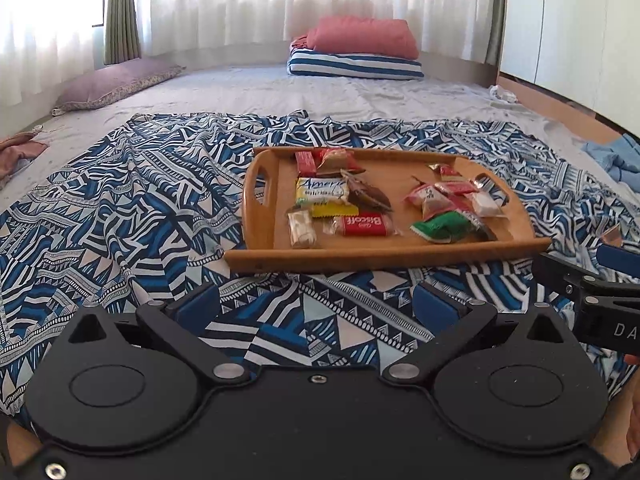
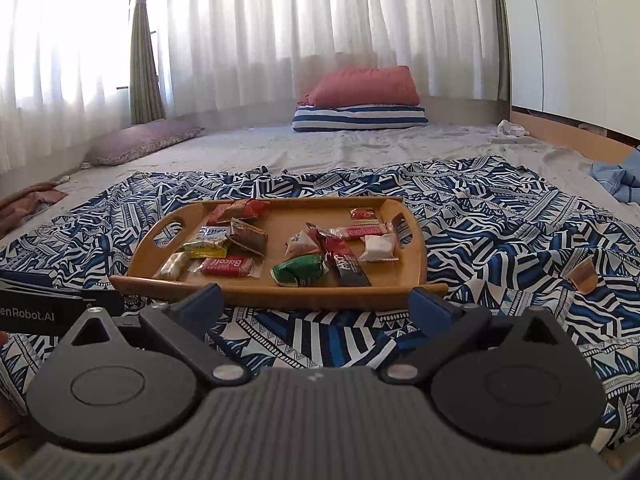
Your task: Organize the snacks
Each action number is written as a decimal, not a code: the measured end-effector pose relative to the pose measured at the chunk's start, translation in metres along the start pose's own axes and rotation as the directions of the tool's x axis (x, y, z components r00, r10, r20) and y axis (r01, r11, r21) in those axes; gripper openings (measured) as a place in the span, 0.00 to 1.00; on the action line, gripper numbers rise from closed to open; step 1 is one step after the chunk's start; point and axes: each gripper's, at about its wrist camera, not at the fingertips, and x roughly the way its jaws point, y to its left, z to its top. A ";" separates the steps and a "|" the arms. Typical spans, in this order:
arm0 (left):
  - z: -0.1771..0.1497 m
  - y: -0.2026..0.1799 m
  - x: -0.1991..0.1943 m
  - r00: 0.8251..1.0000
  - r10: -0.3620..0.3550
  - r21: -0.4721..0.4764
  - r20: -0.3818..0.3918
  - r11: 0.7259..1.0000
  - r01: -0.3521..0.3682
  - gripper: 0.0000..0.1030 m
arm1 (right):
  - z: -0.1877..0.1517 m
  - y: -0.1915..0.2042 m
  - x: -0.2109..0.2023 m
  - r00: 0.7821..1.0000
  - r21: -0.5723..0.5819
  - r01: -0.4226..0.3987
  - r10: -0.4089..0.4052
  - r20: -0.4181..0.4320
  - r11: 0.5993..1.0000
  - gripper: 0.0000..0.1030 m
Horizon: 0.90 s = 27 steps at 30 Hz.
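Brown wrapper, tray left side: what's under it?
The brown wrapper overlaps the white-and-yellow bar and a yellow packet on the wooden tray. Whatever lies beneath its middle is covered.

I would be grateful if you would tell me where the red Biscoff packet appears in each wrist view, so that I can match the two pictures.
Left wrist view: the red Biscoff packet lies just right of centre, near the front edge of the wooden tray.
Right wrist view: the red Biscoff packet lies left of centre, at the tray's front left.
Shared landmark: the green wrapper, to the packet's right in both.
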 end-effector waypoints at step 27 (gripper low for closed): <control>-0.043 0.011 0.065 0.997 0.028 -0.018 -0.077 0.999 -0.029 1.00 | -0.054 0.011 0.055 0.988 -0.048 0.048 -0.055 -0.142 0.998 1.00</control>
